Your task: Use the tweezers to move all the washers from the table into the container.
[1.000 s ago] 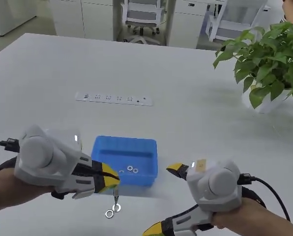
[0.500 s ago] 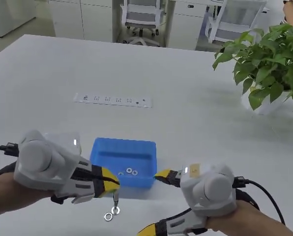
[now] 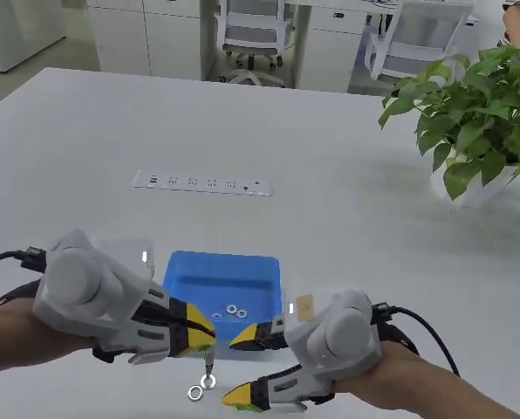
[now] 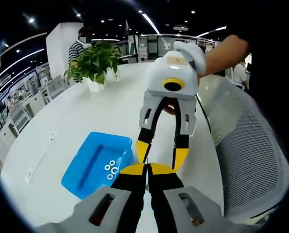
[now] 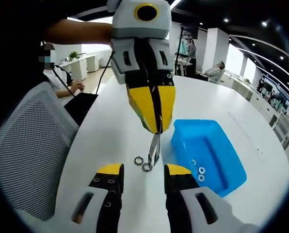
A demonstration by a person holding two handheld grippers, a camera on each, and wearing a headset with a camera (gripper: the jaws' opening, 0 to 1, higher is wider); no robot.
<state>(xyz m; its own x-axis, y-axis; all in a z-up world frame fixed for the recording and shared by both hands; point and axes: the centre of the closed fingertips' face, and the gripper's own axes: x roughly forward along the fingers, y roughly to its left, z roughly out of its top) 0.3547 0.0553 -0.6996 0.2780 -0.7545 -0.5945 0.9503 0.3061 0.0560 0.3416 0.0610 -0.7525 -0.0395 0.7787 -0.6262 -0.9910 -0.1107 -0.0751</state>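
left gripper [image 3: 202, 332] holds tweezers [image 3: 208, 360] upright, tips down.

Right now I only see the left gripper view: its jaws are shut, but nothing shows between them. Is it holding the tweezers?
Observer: Yes. In the right gripper view the tweezers hang down from the shut jaws of the left gripper.
Operator: Any washers outside the container?
Observer: Two washers lie close together on the table, beside the container.
Operator: Where are the tweezer tips?
Observer: Down at the washer nearer the container. I cannot tell whether it is gripped.
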